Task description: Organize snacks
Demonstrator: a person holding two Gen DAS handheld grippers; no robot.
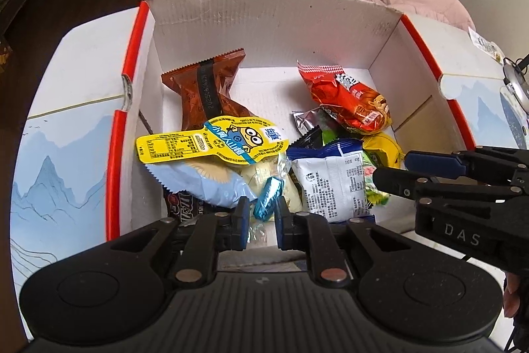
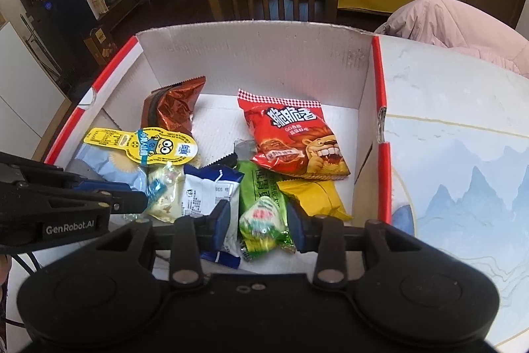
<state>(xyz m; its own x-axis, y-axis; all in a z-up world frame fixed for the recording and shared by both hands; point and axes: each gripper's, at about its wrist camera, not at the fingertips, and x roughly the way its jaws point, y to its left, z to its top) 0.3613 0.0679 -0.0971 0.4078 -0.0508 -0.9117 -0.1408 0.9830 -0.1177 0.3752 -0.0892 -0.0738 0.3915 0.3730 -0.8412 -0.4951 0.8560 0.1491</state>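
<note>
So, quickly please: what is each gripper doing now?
Left gripper: closed on the blue-wrapped candy.
Right gripper: closed on the green-and-white candy.

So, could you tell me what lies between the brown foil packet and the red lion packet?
Bare white box floor separates brown foil packet and red lion packet, in both views.

A white box (image 2: 251,62) with red edges holds all the snacks. A shiny brown pack (image 2: 173,111) leans by the back wall of the box. A red bag with a lion (image 2: 294,141) lies flat near the box's right wall. A yellow tag with a cartoon face (image 2: 145,148) sits by its left wall.
</note>
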